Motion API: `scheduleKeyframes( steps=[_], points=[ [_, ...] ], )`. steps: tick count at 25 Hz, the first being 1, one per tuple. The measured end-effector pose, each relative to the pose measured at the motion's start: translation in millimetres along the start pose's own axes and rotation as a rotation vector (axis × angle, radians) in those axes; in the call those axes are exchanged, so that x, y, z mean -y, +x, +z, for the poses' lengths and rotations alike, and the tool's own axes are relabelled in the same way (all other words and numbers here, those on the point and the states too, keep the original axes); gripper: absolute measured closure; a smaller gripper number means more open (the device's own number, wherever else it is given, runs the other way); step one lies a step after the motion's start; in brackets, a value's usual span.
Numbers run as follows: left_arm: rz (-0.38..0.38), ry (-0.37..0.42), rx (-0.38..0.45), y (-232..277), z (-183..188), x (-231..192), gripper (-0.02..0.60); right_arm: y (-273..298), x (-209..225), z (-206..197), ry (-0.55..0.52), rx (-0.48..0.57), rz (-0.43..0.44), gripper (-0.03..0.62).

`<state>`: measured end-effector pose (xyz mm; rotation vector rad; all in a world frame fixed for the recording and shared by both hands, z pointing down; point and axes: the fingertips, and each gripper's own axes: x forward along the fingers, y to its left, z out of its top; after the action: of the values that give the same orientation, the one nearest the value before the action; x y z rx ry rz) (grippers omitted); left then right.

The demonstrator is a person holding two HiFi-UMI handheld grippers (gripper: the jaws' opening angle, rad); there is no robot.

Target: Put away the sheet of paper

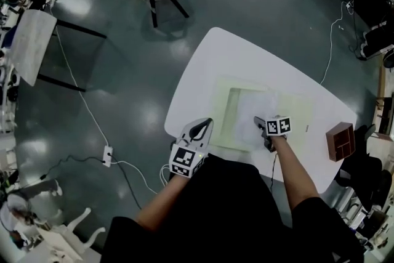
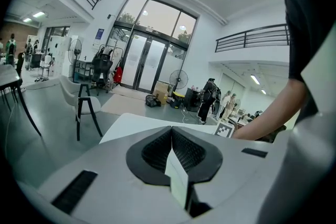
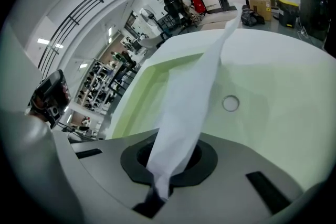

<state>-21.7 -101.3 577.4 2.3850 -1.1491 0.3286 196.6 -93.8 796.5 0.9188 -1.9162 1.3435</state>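
Legible text: none found. Square black-and-white patterns, without letters or numerals, are carried on the cubes of the left gripper (image 1: 200, 130) and right gripper (image 1: 260, 123). Blue wall sign (image 2: 100, 34): too small to be read.

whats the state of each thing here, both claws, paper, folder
left claw: shut on the green folder's near edge
right claw: shut on the sheet of paper
sheet of paper: bunched where pinched, the rest over the folder, not yet put away
green folder: lying flat on the white table
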Motion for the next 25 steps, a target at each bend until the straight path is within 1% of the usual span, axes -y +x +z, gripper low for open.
scheduleKeyframes(
  steps=[8,14,19,25],
  points=[
    [0.014,-0.025,-0.005,-8.9,-6.6,-23.7,0.577,25.2,-22.4,3.5,0.004,-0.021,0.032,0.594],
    [0.026,-0.02,-0.001,-12.7,-3.1,-41.3,0.578,41.3,-34.7,3.1,0.006,-0.042,0.049,0.593],
    [0.043,-0.038,-0.001,-18.0,-4.1,-55.5,0.577,54.4,-44.2,5.7,-0.011,-0.062,0.047,0.592],
    [0.041,-0.044,-0.004,-20.2,-4.8,-63.2,0.577,68.5,-55.1,10.5,-0.007,-0.086,0.071,0.592]
  ],
)
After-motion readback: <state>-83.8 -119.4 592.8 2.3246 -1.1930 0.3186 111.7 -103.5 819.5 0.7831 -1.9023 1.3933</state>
